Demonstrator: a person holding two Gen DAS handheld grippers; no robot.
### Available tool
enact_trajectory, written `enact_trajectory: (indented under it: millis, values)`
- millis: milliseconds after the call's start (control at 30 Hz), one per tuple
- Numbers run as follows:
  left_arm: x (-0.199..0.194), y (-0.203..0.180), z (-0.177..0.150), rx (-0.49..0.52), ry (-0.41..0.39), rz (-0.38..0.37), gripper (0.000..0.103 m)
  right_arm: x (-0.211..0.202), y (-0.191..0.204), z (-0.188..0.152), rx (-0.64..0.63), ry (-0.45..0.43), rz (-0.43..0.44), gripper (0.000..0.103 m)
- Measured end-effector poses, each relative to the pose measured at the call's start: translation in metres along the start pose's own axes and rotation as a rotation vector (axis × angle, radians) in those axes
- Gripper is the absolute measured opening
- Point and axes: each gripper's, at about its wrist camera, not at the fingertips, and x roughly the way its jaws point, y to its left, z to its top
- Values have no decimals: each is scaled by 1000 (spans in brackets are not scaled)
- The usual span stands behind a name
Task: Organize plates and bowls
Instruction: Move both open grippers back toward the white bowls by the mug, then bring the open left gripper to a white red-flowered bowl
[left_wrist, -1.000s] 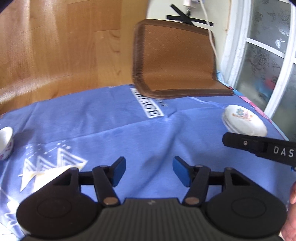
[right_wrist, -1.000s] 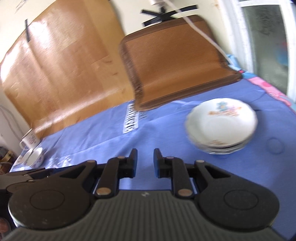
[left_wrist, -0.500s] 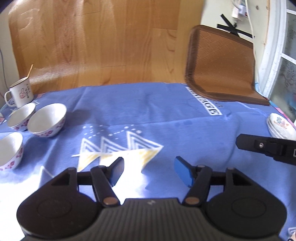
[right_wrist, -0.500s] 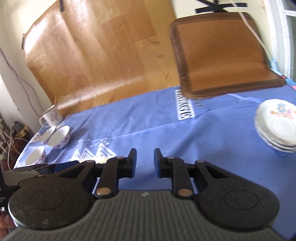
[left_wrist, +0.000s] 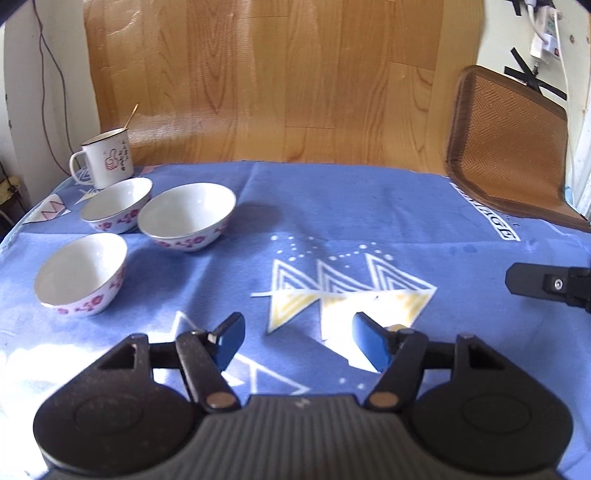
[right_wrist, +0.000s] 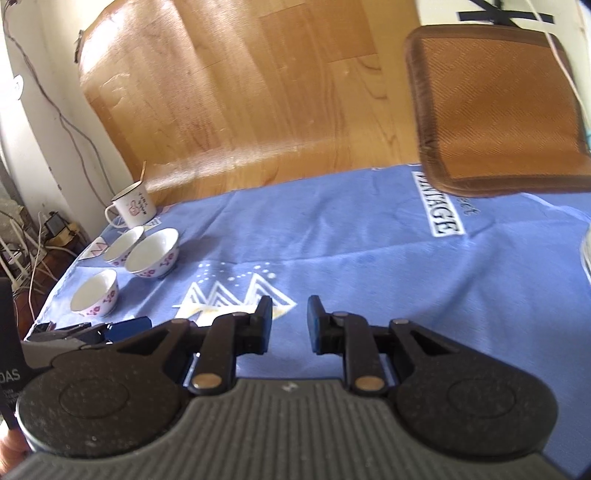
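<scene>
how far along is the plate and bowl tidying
Done: nothing visibly; three white floral-rimmed bowls sit separately on the blue tablecloth. In hand: nothing; the left gripper, jaws just opening, and right gripper are empty. Left: stacking the bowls.

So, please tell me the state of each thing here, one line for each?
Three bowls: upright, empty, unstacked.
Mug: upright, a stick inside.
Left hand-held gripper: open, jaws just widened, nothing between.
Right hand-held gripper: narrow gap, holding nothing.
Blue cloth: spread flat.
</scene>
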Motion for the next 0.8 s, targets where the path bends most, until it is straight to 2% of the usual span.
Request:
enact_trajectory:
  millis: [367, 667, 800]
  values:
    - [1, 33, -8, -42, -7, 34, 65, 23, 27, 1, -38, 42, 44, 24]
    - [3, 52, -18, -67, -81, 41, 67, 42, 37, -2, -42, 59, 64, 24]
    - [-1, 62, -20, -125, -127, 8, 67, 49, 43, -3, -78, 3, 63, 24]
